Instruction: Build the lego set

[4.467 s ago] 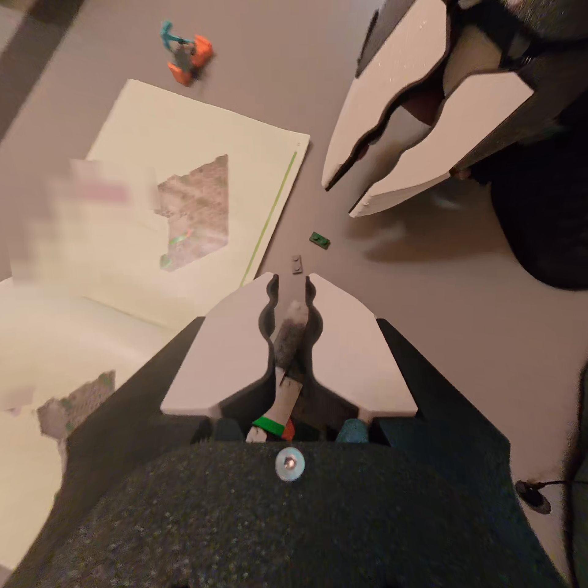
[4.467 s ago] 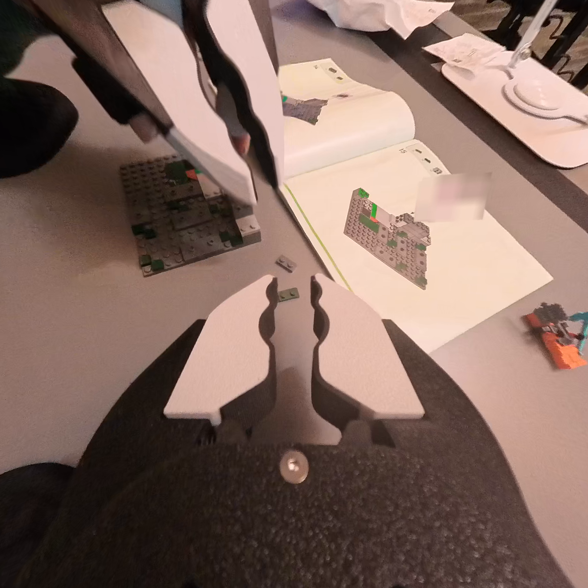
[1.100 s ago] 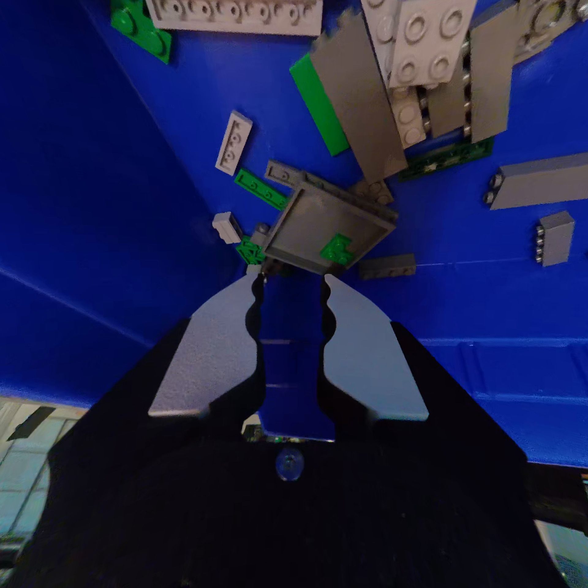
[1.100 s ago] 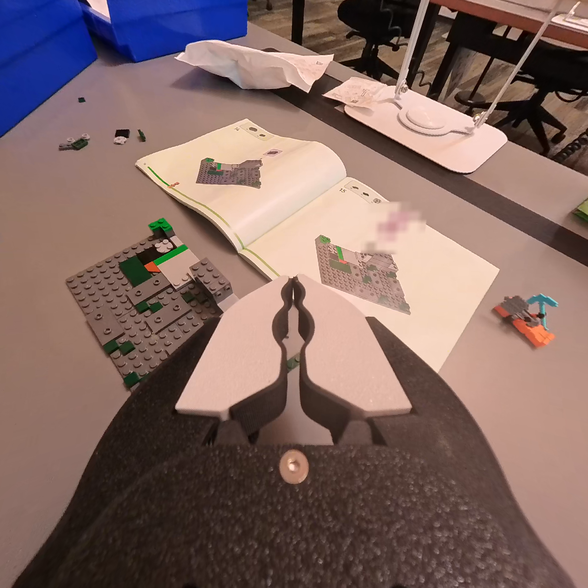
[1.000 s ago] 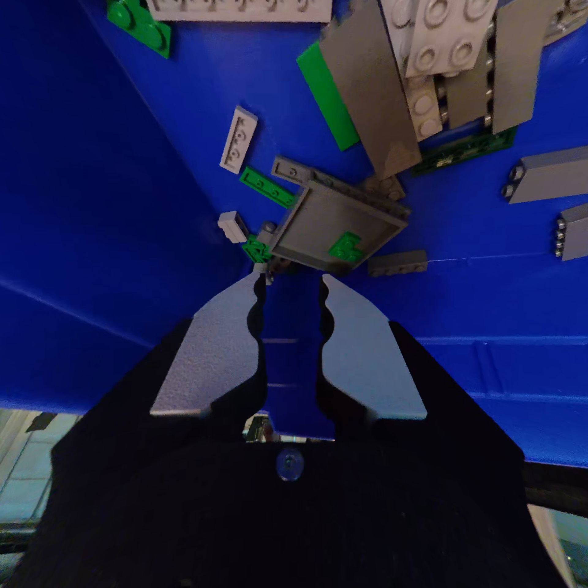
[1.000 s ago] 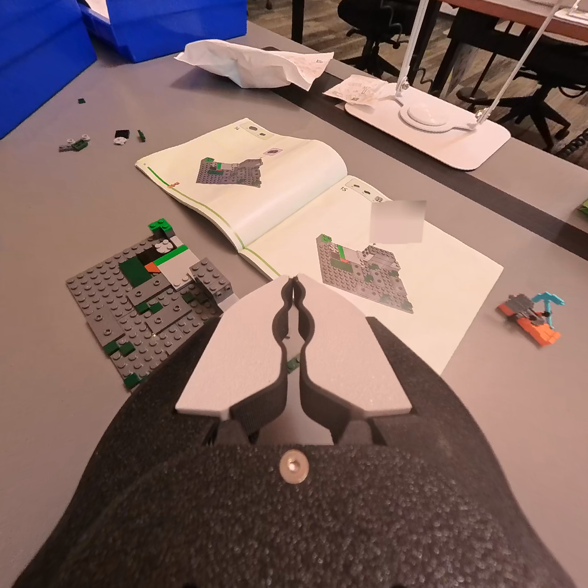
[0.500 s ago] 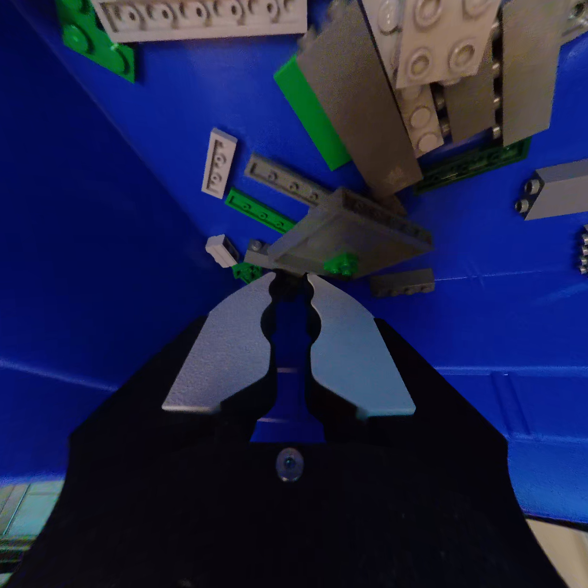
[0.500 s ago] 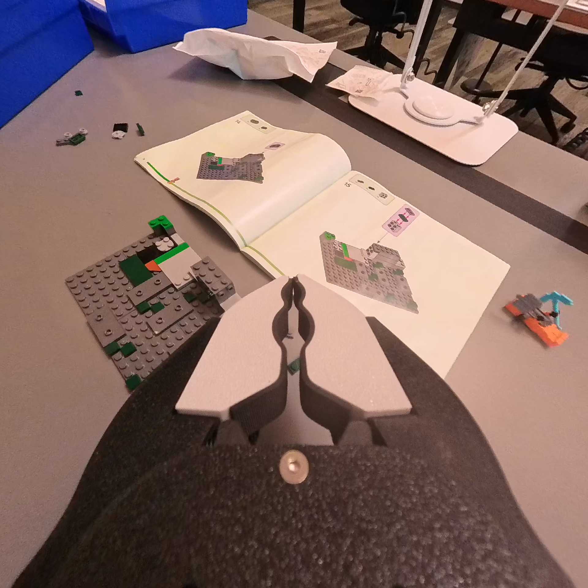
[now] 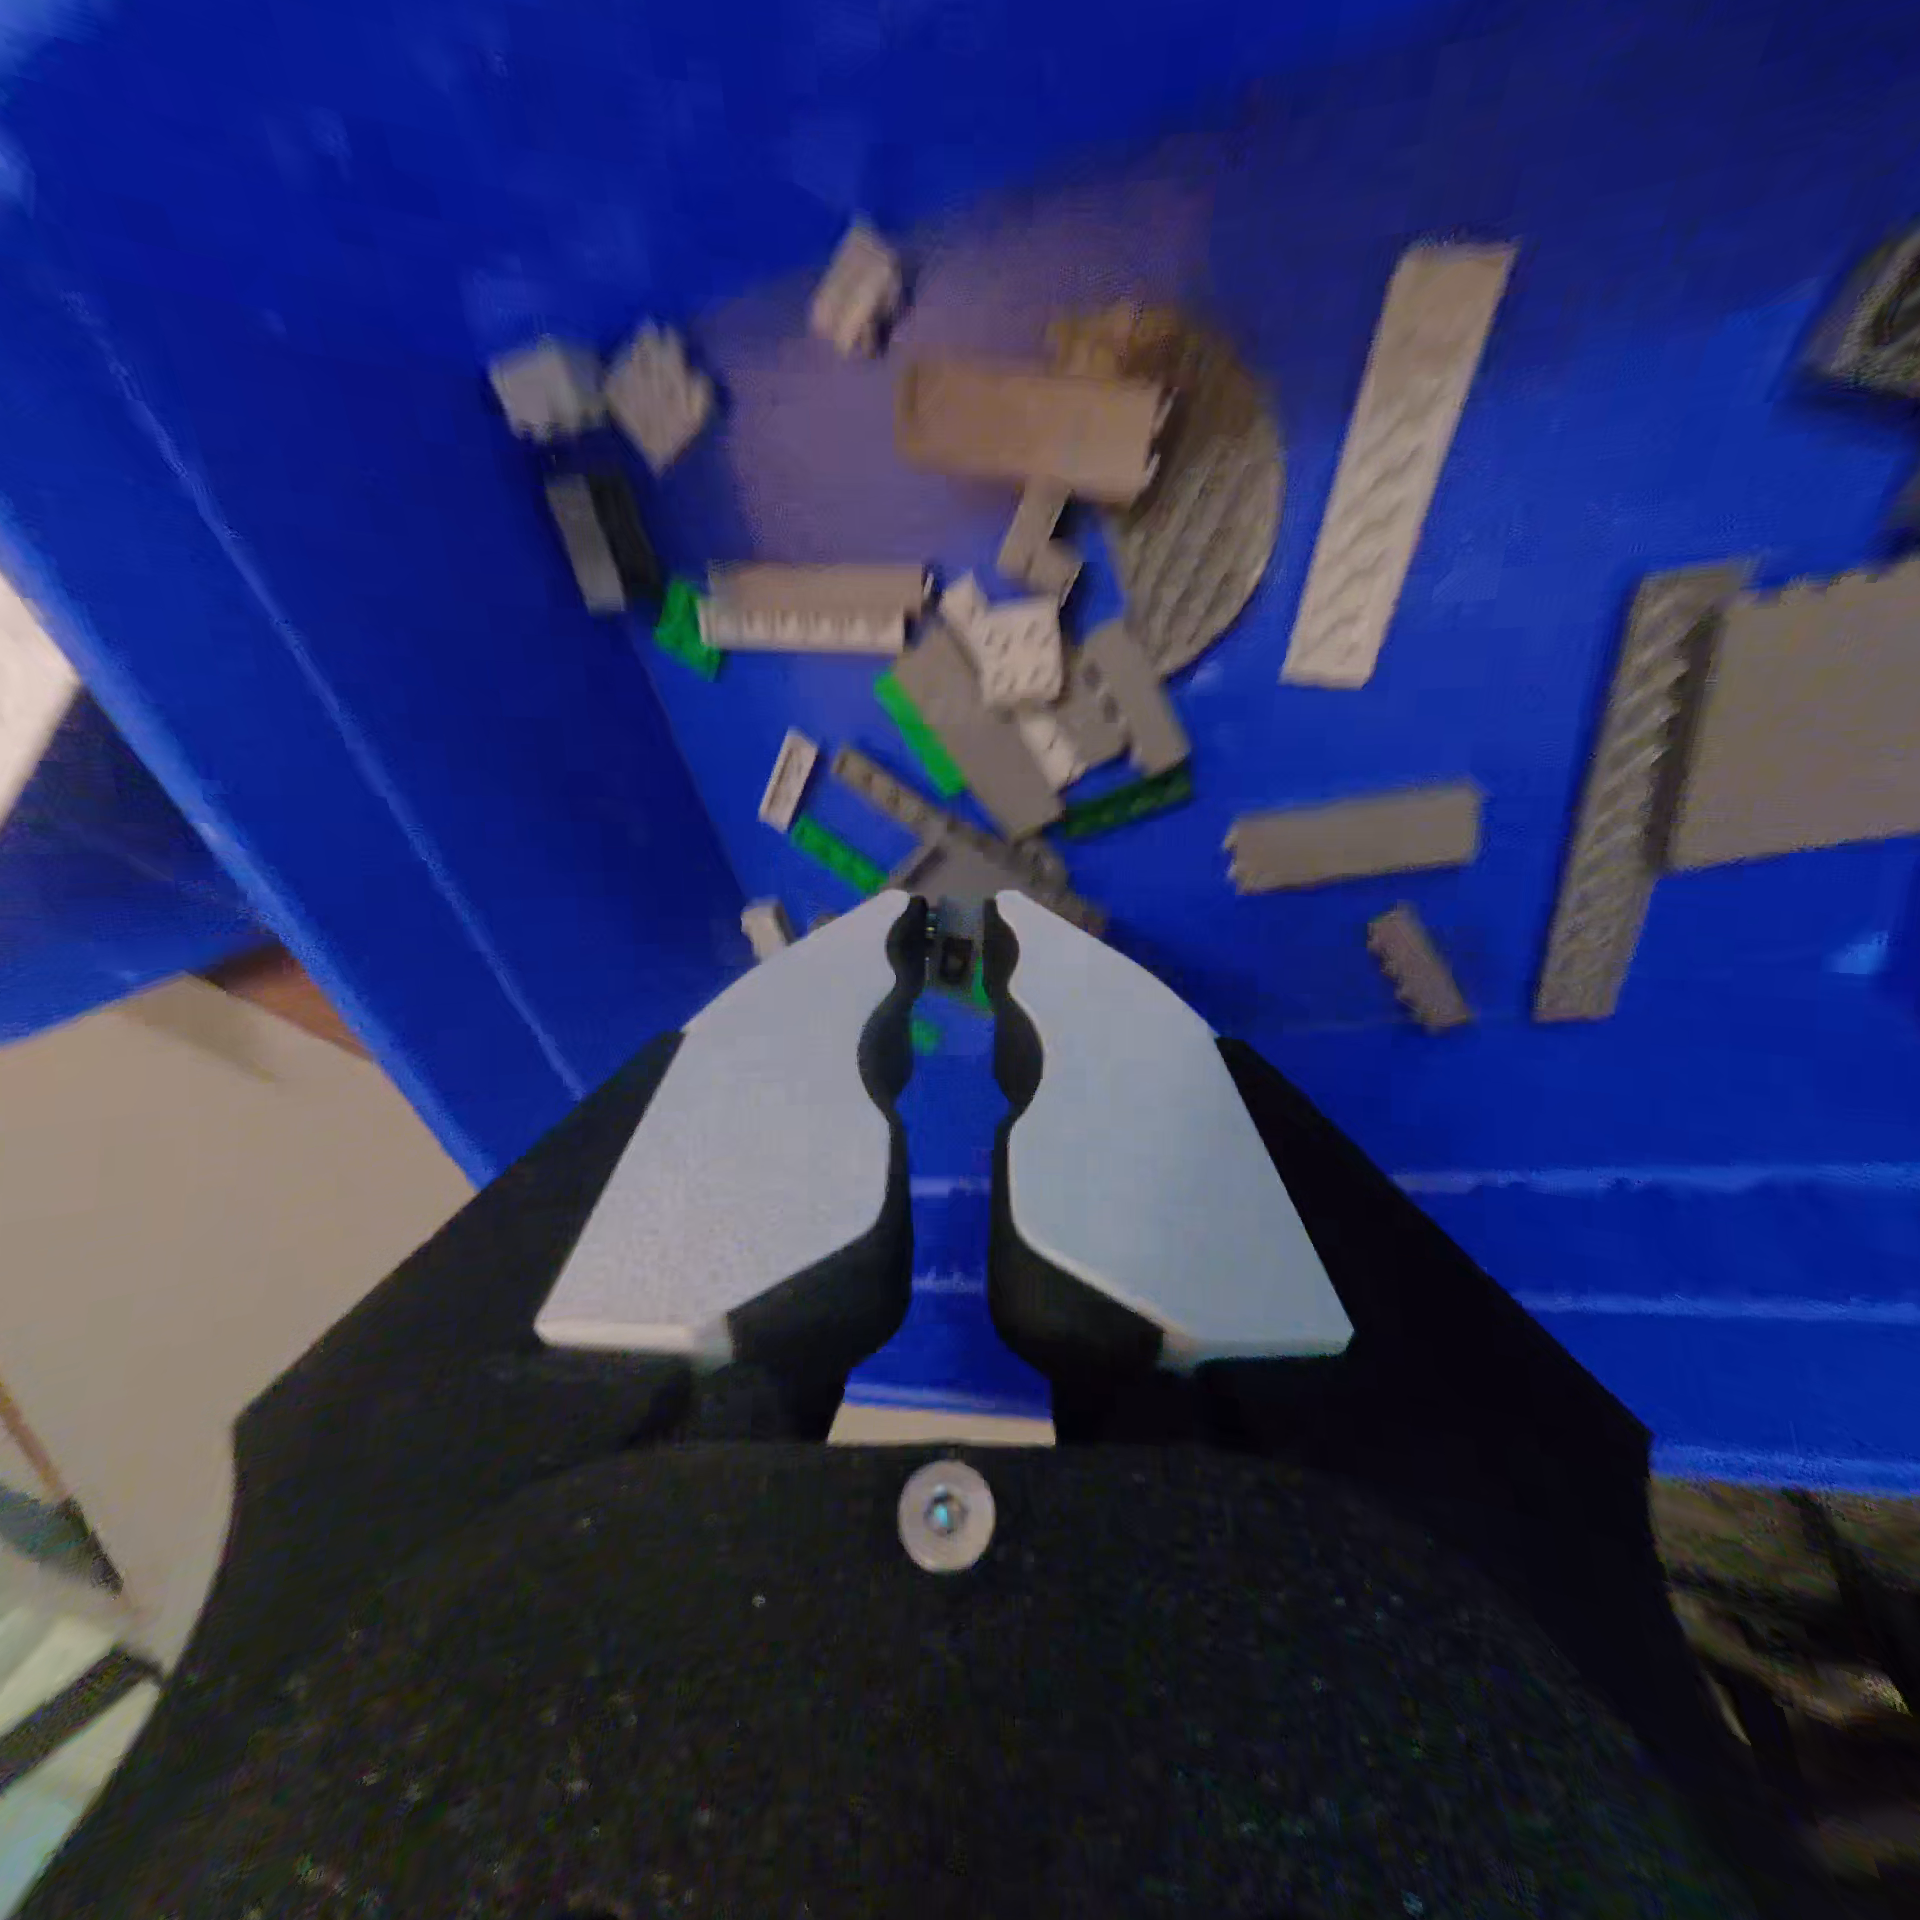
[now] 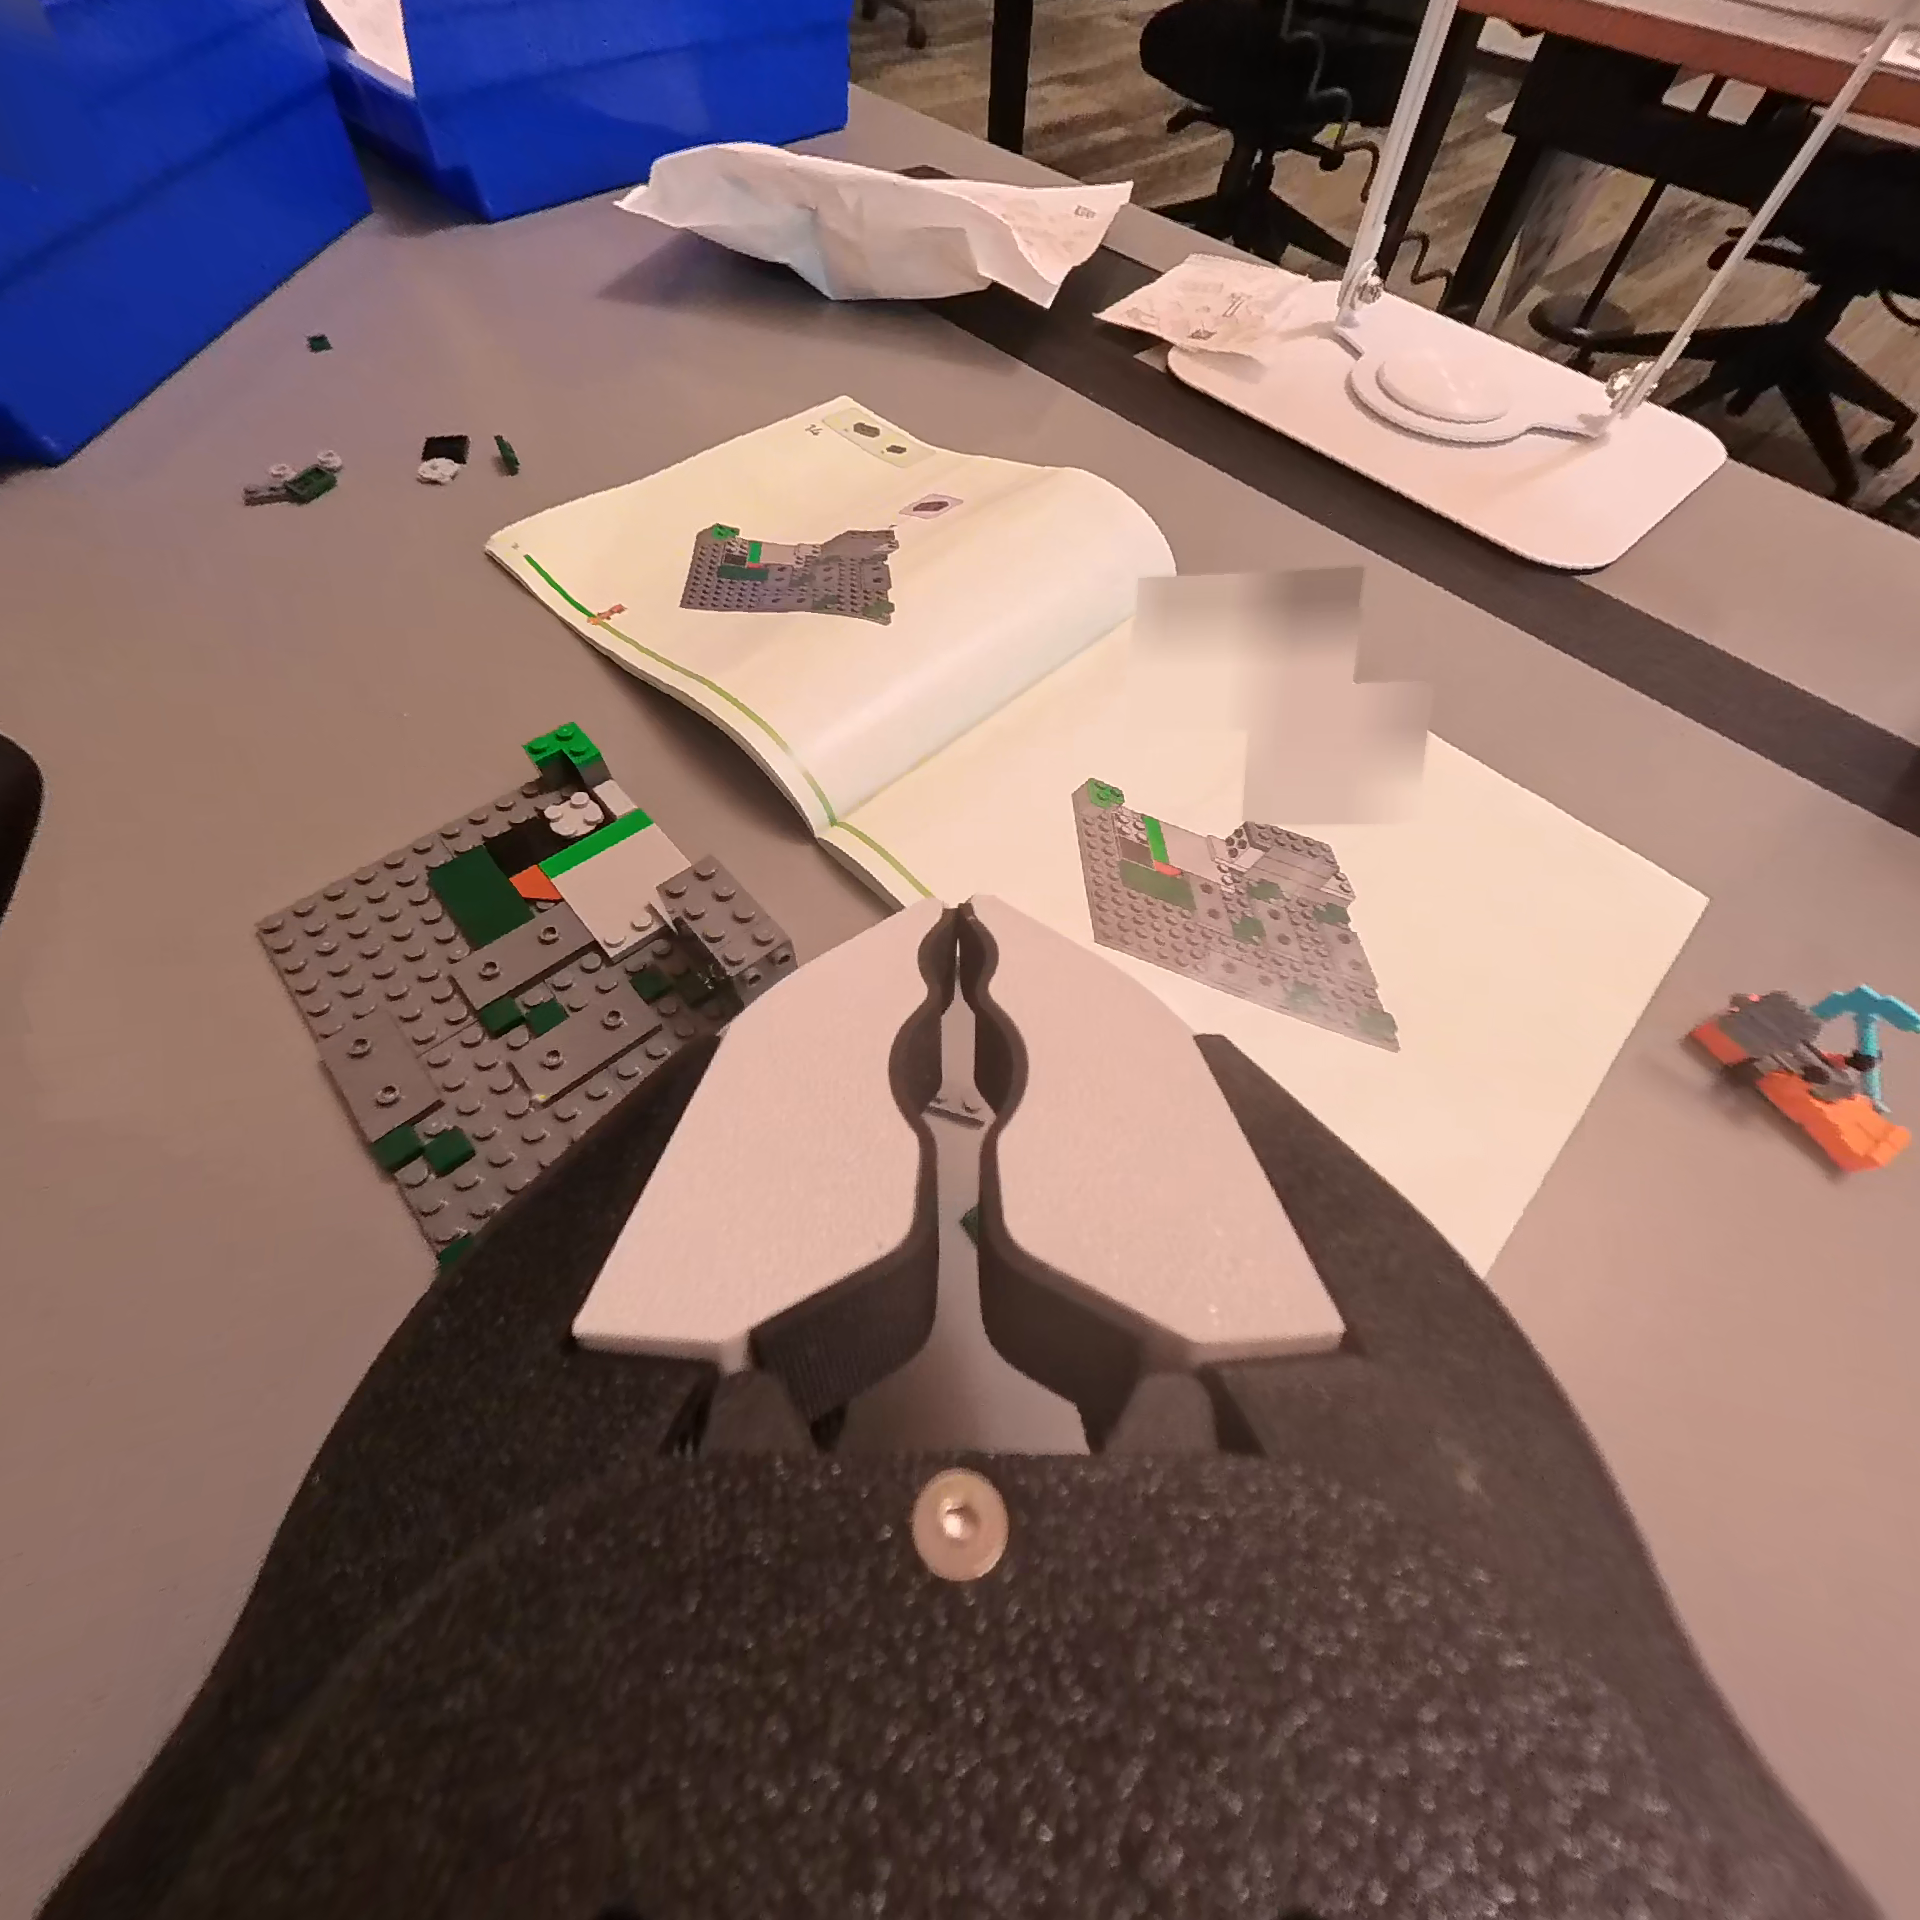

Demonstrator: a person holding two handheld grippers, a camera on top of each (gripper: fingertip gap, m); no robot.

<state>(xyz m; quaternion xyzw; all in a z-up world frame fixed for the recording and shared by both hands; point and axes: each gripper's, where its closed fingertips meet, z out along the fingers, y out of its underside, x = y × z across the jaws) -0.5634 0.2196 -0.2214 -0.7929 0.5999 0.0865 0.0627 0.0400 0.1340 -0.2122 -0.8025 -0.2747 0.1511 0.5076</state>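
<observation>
My left gripper (image 9: 953, 920) is over the blue bin (image 9: 1558, 1122), shut on a small dark grey piece (image 9: 951, 954) at its fingertips. Loose grey and green Lego pieces (image 9: 997, 686) lie blurred on the bin floor beyond it. My right gripper (image 10: 961, 914) is shut with its tips touching and hangs above the grey table. The grey baseplate build (image 10: 436, 997), with green, white and orange parts, lies just left of it. The open instruction booklet (image 10: 935, 665) lies ahead and to the right. A small grey plate (image 10: 954, 1108) and a green piece (image 10: 971, 1221) show on the table through the right finger gap.
Blue bins (image 10: 156, 208) stand at the far left. Small loose pieces (image 10: 301, 480) lie near them. Crumpled white paper (image 10: 883, 223) and a white lamp base (image 10: 1455, 416) sit at the back. A small orange and teal model (image 10: 1808, 1070) is at the right. The gap from one gripper's tips to the other's is roughly 60 centimeters.
My left gripper has closed on a small dark piece and pulled back from the bin floor, so the pieces look farther off. The right gripper has stayed shut and shifted only slightly.
</observation>
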